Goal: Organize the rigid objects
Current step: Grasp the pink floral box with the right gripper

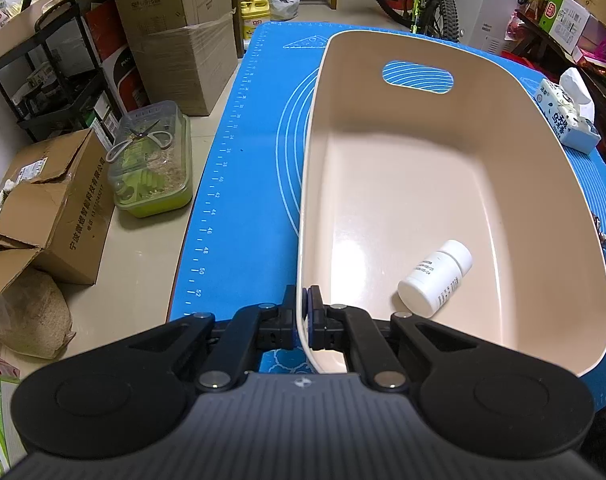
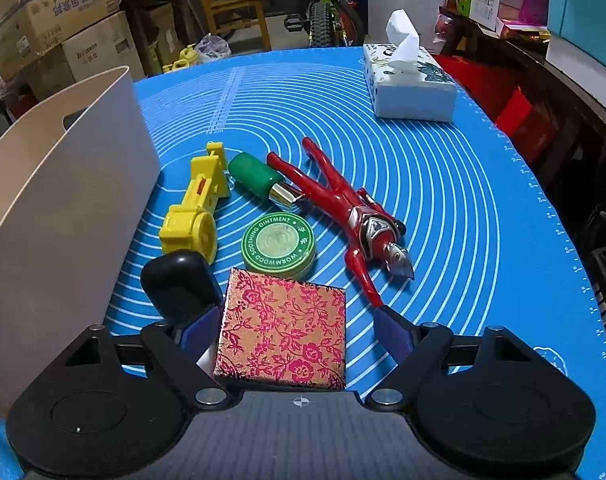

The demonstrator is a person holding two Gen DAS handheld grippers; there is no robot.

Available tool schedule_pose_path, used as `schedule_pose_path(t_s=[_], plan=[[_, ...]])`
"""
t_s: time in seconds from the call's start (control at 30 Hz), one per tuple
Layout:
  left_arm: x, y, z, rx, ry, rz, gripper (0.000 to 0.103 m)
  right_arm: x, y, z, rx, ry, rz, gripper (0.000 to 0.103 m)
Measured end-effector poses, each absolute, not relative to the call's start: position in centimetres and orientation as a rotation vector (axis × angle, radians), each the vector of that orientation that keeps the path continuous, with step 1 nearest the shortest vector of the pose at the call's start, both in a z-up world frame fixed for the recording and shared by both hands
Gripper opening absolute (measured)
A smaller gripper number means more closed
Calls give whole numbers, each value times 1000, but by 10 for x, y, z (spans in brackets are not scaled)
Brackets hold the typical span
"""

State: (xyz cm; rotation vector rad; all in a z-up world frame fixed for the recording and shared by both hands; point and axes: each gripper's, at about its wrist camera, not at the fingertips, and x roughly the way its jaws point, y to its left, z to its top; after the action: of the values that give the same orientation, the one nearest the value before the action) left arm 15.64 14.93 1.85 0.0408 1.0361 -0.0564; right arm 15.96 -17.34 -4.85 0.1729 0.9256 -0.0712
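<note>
While left tongs pinch the beige plastic bin's near rim steady, spread right tongs should close squarely on the pink floral brocade box between them.

Support is a table covered by a blue silicone mat printed with white concentric rings and ruler marks along the edges. Directly on it, right wrist view: beige bin at 9 o'clock, tissue pack at 1 o'clock, yellow toy and green cylinder near centre, red figure at 3 o'clock of them, round green ointment tin just below, black object at 7 o'clock, floral box at 6 o'clock, touching none of the others visibly.
</note>
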Motion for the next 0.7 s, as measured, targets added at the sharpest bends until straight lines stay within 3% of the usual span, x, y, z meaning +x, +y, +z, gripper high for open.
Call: schedule_pose_path(t_s=[0.2,0.7], plan=[[156,149,18,39,1036,-56,6,162,-172,-49,207,933,-49,62],[156,151,18,32,1036,-54,6,153,-171,-6,161,803,-104,62]])
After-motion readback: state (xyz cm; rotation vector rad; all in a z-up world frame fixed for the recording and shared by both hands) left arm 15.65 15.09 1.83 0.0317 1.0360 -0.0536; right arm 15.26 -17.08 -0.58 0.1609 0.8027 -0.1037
